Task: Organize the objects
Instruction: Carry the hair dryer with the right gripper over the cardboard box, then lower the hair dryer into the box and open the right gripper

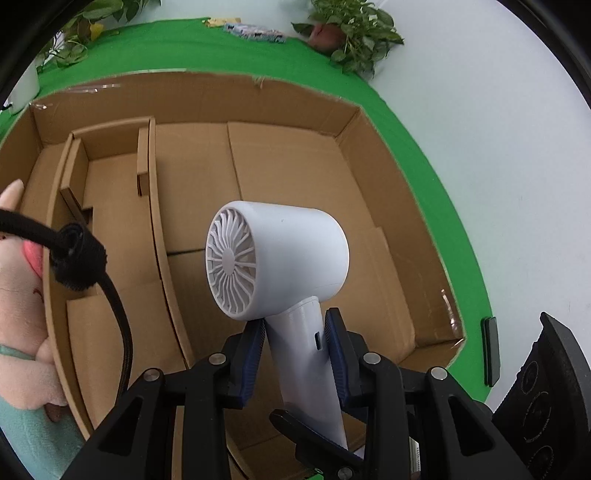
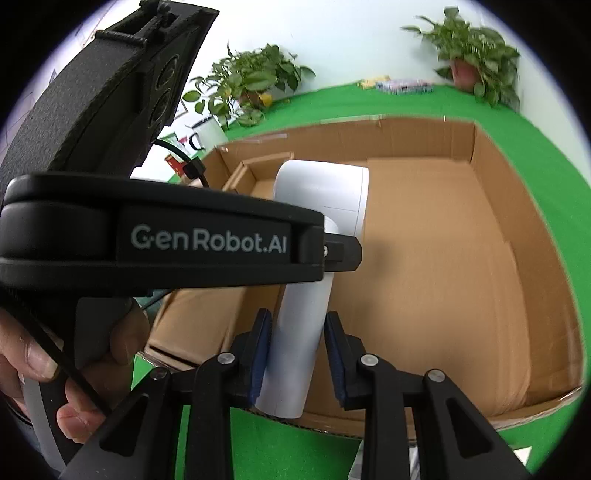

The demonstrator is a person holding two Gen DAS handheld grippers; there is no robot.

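My left jaws are closed on the handle of the white hair dryer, the blue pads pressed against either side just below the barrel. My right jaws clamp the same handle lower down, near its butt end, so both of my grippers carry the one dryer between them. Its barrel is turned so that the finned intake grille faces my left camera, and the handle slants down towards me.

The dryer hangs above the wide right-hand compartment of an open cardboard box; I cannot tell whether it touches the floor of the box. A cardboard divider splits off a narrower section on the left, with a small folded insert at its far end. A black braided cable loops across that left side. Just outside the box's left wall lies a pink plush toy.

The box rests on a green-covered desk, with potted plants at the far edge against a white wall. In my right view, a hand grips my left gripper's handle.
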